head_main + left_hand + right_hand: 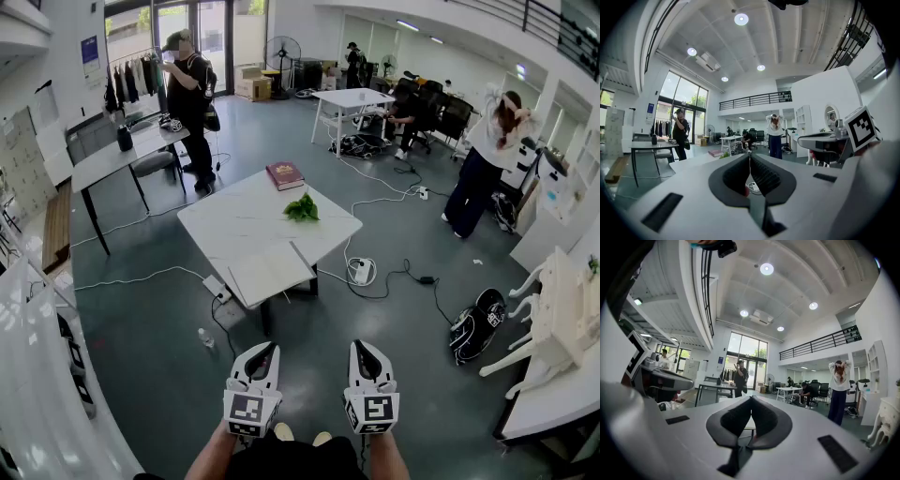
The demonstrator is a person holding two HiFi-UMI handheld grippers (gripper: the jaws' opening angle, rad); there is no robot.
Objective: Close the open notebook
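Notebook lies open on tabletop, well off; left tongs and right tongs clenched empty, so I'd walk up first.

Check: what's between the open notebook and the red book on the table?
A green leafy sprig lies on the white table between open notebook and red book; head view shows it.

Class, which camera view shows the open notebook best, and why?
The head view: the open notebook lies flat, pages up, at the near end of the table. Neither gripper view shows it recognisably.
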